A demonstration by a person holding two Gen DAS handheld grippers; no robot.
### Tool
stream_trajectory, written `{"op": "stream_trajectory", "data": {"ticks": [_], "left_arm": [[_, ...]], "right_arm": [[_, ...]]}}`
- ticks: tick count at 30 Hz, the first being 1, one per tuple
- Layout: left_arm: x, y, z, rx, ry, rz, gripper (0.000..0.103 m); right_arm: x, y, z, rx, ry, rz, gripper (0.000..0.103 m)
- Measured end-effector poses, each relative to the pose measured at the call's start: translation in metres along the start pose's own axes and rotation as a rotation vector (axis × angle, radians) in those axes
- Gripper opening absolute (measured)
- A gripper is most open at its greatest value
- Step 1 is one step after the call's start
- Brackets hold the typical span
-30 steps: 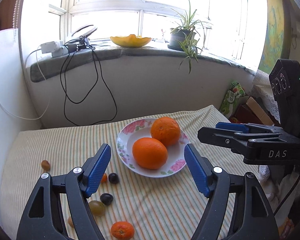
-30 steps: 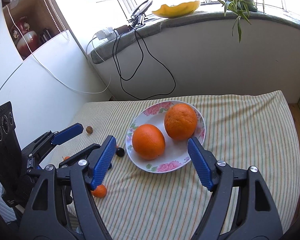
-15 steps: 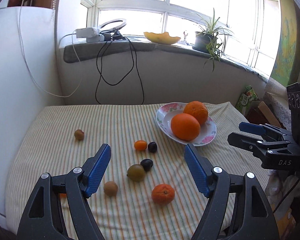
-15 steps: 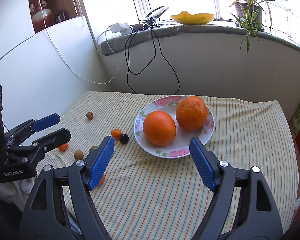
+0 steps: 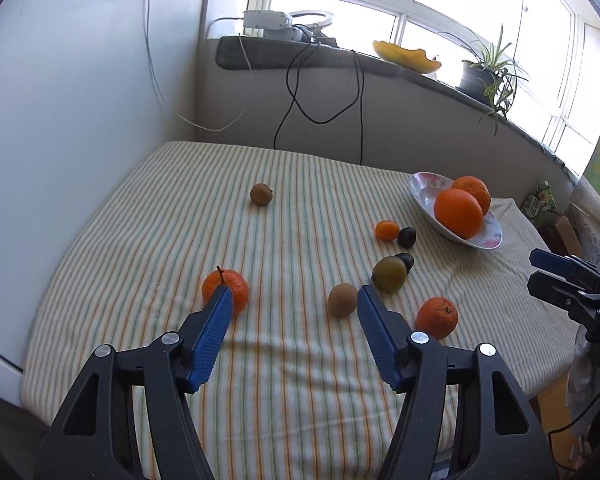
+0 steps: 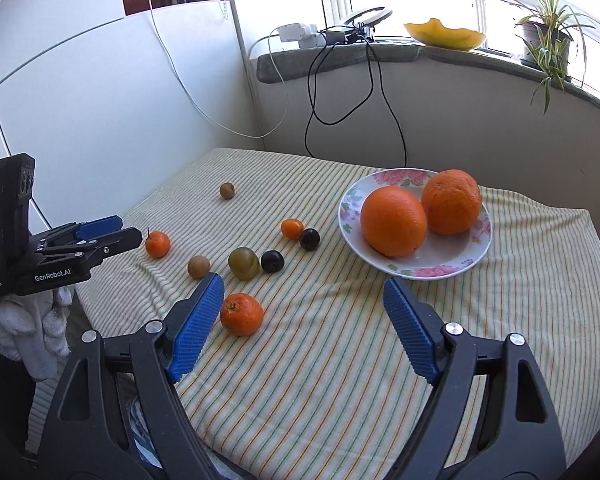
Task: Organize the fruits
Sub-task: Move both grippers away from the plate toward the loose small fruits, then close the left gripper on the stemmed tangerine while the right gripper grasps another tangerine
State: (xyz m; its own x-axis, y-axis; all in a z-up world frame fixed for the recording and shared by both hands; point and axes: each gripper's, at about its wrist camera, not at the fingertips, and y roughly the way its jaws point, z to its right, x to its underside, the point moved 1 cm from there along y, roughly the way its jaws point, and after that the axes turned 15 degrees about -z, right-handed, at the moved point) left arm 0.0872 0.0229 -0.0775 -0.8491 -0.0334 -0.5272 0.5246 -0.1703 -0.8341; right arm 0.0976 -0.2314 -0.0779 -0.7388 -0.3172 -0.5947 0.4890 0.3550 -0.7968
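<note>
Right wrist view, two glossy oranges [image 6: 394, 226] on floral plate [image 6: 452, 266], both grippers' fingers apart, empty.

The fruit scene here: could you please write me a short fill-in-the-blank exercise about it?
1. The flowered plate holds ____ large oranges.
2. The cloth under the fruit is ____.
3. The left tongs hold ____.
4. The potted plant stands on the ____.

Answers: two; striped; nothing; windowsill

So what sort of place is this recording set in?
Most likely a room in a home: a table under a striped cloth by a window, a potted plant on the sill, and a flowered plate holding two oranges.
</note>
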Motion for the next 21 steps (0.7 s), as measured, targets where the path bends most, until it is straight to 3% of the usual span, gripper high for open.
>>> {"op": "stream_trajectory", "data": {"ticks": [4, 10, 13, 21], "left_arm": [[0.005, 0.008, -0.016, 0.005, -0.045, -0.016, 0.056], [0.003, 0.027, -0.040, 0.005, -0.106, -0.044, 0.047], [0.003, 0.035, -0.050, 0.023, -0.135, -0.057, 0.045], [0.000, 0.045, -0.056, 0.025, -0.140, -0.065, 0.045]], "right_arm": [[0.005, 0.012, -0.007, -0.042, -0.004, -0.035, 0.083], [0.010, 0.032, -0.017, -0.085, -0.028, -0.094, 0.068], [0.010, 0.043, -0.020, -0.098, -0.030, -0.121, 0.061], [0.009, 0.066, -0.030, -0.112, -0.049, -0.171, 0.055]]}}
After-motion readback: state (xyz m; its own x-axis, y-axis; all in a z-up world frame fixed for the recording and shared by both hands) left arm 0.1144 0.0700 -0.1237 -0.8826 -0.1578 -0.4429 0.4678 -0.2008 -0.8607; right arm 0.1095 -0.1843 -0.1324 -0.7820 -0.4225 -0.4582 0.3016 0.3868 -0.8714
